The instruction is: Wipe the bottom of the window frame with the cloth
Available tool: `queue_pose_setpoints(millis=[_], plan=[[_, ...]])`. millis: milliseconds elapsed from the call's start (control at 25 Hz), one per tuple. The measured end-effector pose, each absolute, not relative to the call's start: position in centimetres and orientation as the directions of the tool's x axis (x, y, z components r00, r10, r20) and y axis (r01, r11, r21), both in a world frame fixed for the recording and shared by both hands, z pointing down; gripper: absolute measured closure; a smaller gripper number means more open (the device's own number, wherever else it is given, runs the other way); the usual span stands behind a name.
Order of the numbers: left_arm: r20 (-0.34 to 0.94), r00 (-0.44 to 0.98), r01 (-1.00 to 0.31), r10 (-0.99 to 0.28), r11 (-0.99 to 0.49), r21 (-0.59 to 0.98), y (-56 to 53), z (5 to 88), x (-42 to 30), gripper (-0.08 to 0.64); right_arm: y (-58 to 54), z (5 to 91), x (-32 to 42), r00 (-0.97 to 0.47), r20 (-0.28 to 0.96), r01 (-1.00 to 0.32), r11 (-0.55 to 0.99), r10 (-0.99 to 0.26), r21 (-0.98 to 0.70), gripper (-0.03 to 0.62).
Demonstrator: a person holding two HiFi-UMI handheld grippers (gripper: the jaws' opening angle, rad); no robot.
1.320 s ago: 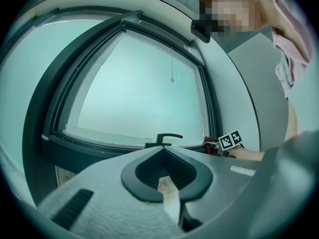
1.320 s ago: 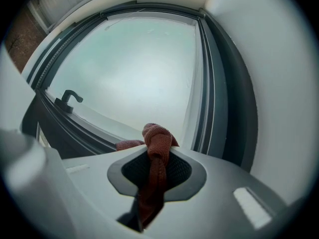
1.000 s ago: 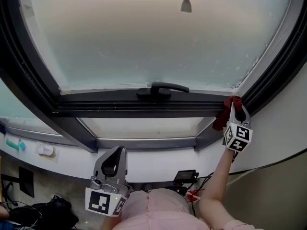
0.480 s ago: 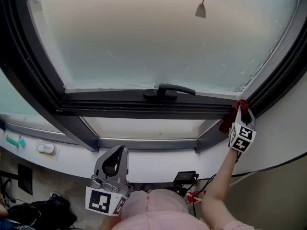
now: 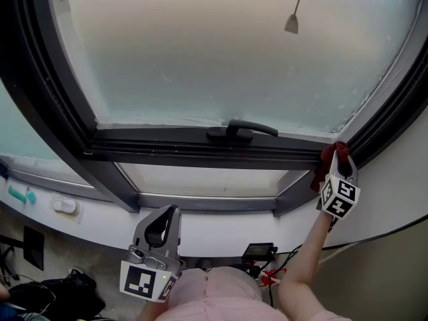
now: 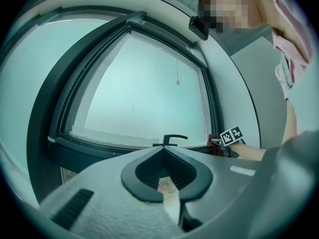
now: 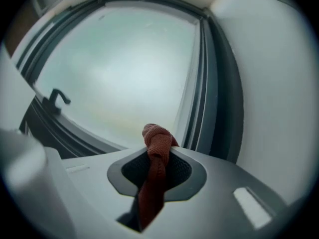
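Right now my right gripper point(image 5: 333, 158) is up at the lower right corner of the window, with its jaws clamped on a dark red cloth point(image 7: 154, 156). A knotted bunch of the cloth sticks out past the jaw tips, and the rest trails back between the jaws. From the head view, the cloth sits against the right end of the dark bottom rail point(image 5: 194, 151) of the window frame, just where the rail meets the right upright point(image 5: 384, 122). I cannot tell how firmly it presses there. My arm reaches up along the pale wall point(image 5: 401, 192) beside the frame.

My left gripper point(image 5: 162, 214) is low and close to my body, well apart from the window and pointing up toward it. Its jaws are closed together with nothing between them. Its view looks across the whole pane, and the right gripper's marker cube shows at the far corner.

A black handle point(image 5: 241, 130) sits on the bottom rail near its middle, well left of the cloth. The glass point(image 5: 221, 52) above it is frosted and pale, and a small cord pull point(image 5: 292, 24) hangs in front of it toward the upper right.
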State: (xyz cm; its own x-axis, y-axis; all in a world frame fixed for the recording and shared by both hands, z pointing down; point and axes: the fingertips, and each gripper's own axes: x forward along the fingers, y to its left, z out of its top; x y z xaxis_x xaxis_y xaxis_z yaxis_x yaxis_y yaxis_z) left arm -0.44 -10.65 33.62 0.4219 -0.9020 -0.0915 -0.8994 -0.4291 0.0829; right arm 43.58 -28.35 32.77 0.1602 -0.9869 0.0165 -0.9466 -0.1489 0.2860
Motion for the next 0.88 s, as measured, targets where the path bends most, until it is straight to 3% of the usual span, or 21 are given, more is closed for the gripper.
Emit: queue_pose_setpoints(millis=[200, 360, 720, 880], plan=[[-0.085, 0.423, -0.899, -0.902, -0.430, 0.083, -10.5, 33.8, -0.6, 0.561, -24.9, 29.7, 35.1, -0.054, -0.136, -0.974, 0.022, -0.989, 0.225, 0.525], [-0.083, 0.436, -0.893, -0.896, -0.442, 0.083, -10.4, 34.0, -0.4, 0.561, -23.2, 29.1, 26.8, -0.244, -0.179, -0.950, 0.198, -0.953, 0.240, 0.525], [-0.074, 0.419, -0.901, -0.905, -0.425, 0.091, -10.0, 34.2, -1.6, 0.561, -23.2, 32.2, 14.2, -0.451, -0.119, -0.854, 0.389, -0.885, 0.346, 0.525], [-0.070, 0.406, -0.907, -0.911, -0.411, 0.094, -9.9, 34.3, -2.5, 0.561, -24.0, 35.5, 11.8, -0.466, 0.013, -0.825, 0.439, -0.885, 0.355, 0.525]])
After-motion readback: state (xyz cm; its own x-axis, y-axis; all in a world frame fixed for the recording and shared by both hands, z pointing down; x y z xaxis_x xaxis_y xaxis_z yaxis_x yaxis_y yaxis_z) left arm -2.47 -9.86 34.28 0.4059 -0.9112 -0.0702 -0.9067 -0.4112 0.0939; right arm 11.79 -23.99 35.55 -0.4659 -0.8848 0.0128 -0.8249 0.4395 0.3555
